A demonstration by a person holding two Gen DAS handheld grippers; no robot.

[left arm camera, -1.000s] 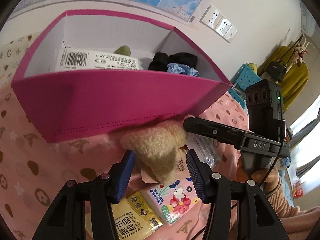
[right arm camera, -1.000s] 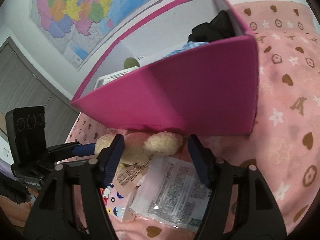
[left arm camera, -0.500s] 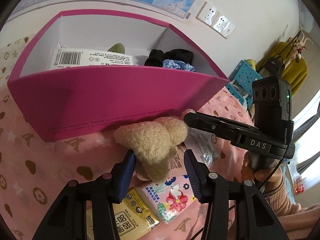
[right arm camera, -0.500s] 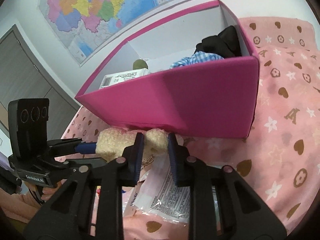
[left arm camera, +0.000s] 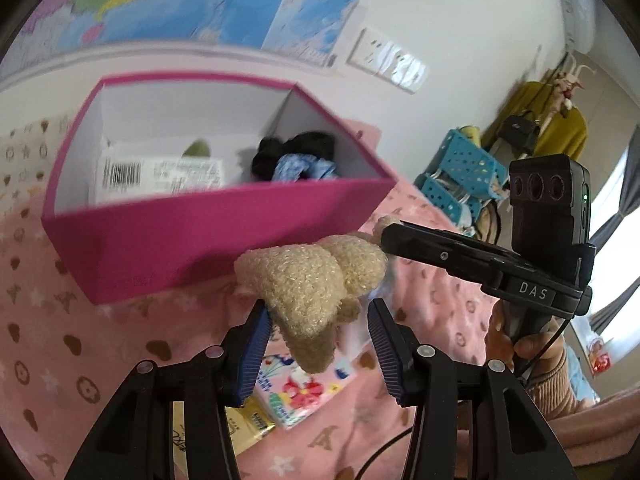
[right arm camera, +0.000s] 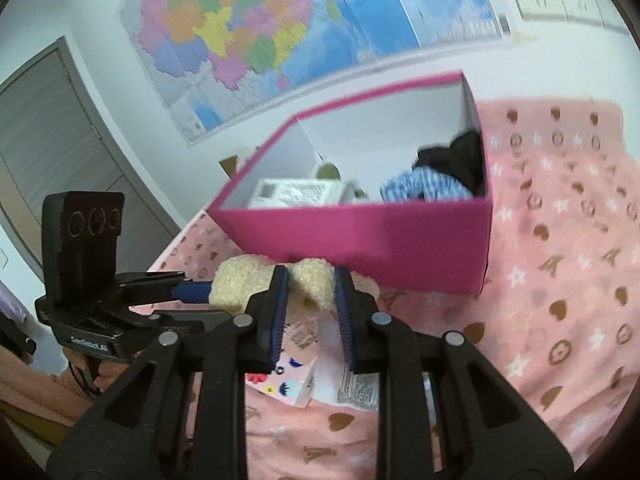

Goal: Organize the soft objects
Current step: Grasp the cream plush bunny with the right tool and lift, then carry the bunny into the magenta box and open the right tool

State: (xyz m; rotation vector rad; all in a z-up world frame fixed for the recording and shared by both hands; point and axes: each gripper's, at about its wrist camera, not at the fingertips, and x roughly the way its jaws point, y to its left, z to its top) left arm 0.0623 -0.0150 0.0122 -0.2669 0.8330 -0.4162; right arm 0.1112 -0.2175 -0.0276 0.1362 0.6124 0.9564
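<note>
The cream plush toy [left arm camera: 308,292] is hanging just above the pink blanket [right arm camera: 560,320], in front of the magenta box [right arm camera: 400,236]. The right gripper [right arm camera: 310,304] is pinching its fluffy end with narrow jaws; the left gripper [left arm camera: 316,348] is flanking it half-wide, one pad touching.
</note>
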